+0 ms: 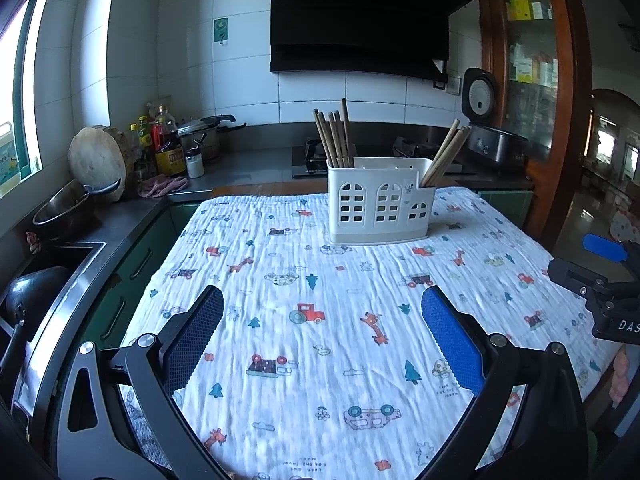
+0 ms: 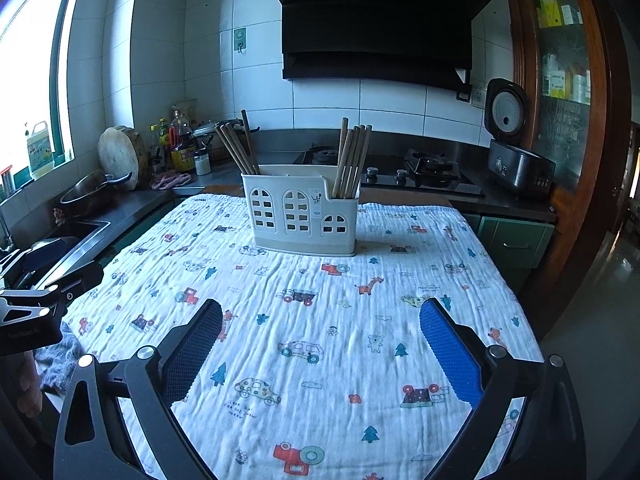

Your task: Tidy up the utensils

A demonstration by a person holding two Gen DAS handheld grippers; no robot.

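chopsticks (image 2: 352,160) in holder (image 2: 300,216); grippers (image 1: 322,320) wide

A white plastic utensil holder (image 1: 380,200) with arched, window-like cut-outs in its front wall stands upright toward the far end of the desk, on a white cloth printed with cars, trees and giraffes (image 1: 320,320). A bundle of brown wooden chopsticks (image 1: 334,138) stands in the left compartment, splayed slightly to the left. A second bundle of brown wooden chopsticks (image 1: 444,156) stands in the lower right compartment, its tips leaning outward to the right.
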